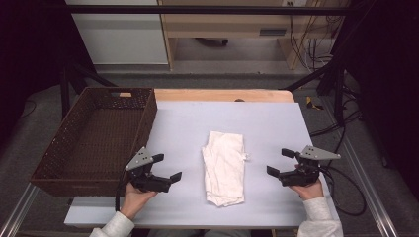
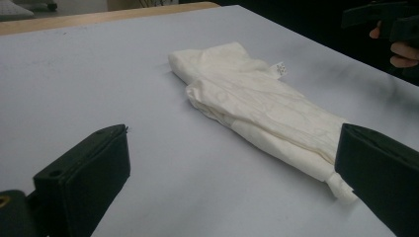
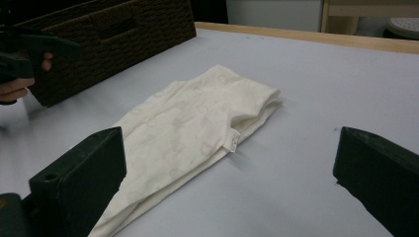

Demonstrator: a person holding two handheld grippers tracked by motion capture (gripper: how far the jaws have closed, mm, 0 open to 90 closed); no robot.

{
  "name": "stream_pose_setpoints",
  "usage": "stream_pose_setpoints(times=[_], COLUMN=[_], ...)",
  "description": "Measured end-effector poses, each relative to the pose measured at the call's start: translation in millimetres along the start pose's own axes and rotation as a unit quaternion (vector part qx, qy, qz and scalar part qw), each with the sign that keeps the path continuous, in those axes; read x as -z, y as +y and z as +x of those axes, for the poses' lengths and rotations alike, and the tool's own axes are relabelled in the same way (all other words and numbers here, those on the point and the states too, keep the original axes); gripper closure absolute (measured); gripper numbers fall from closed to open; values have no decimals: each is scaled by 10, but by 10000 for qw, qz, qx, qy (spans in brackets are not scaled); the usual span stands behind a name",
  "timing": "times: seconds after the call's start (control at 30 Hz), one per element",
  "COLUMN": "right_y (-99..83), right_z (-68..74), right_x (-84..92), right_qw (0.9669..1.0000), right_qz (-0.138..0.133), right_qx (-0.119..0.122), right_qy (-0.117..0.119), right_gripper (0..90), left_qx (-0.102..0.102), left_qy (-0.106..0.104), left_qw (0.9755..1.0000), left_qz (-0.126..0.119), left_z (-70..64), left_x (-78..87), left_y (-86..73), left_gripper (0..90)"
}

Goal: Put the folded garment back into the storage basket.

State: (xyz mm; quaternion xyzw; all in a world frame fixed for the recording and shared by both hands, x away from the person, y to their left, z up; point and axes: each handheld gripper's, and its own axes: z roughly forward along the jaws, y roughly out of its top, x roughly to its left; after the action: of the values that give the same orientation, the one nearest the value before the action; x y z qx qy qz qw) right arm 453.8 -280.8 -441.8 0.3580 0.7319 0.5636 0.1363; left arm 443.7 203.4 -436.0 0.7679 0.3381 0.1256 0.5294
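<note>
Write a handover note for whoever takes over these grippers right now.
Left gripper: open, holding nothing, left of the cloth.
Right gripper: open, holding nothing, right of the cloth.
Folded white cloth: flat on the table between the grippers, small tag on its right edge.
Brown basket: at the table's left, nothing seen in it.
Done: cloth looks folded.
Left: likely grasp the cloth; nothing gripped yet.

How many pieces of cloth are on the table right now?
1. A folded white cloth lies on the table between the left gripper and the right gripper, right of the basket. The basket interior looks empty.
</note>
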Motion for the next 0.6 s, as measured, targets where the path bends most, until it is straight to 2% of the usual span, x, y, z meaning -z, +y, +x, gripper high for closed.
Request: stream_pose_setpoints(times=[0.3, 0.6], right_y=[0, 38], right_z=[8, 52], right_x=[-10, -35], right_qw=[10000, 9999], right_qz=[73, 135], right_qx=[8, 87], right_qy=[-12, -34], right_gripper=[5, 6], left_qx=[51, 23], left_qy=[-50, 23], left_qw=[10000, 9999], left_qz=[26, 107], left_z=[-17, -49], left_x=[-31, -86], left_y=[12, 52], left_gripper=[5, 5])
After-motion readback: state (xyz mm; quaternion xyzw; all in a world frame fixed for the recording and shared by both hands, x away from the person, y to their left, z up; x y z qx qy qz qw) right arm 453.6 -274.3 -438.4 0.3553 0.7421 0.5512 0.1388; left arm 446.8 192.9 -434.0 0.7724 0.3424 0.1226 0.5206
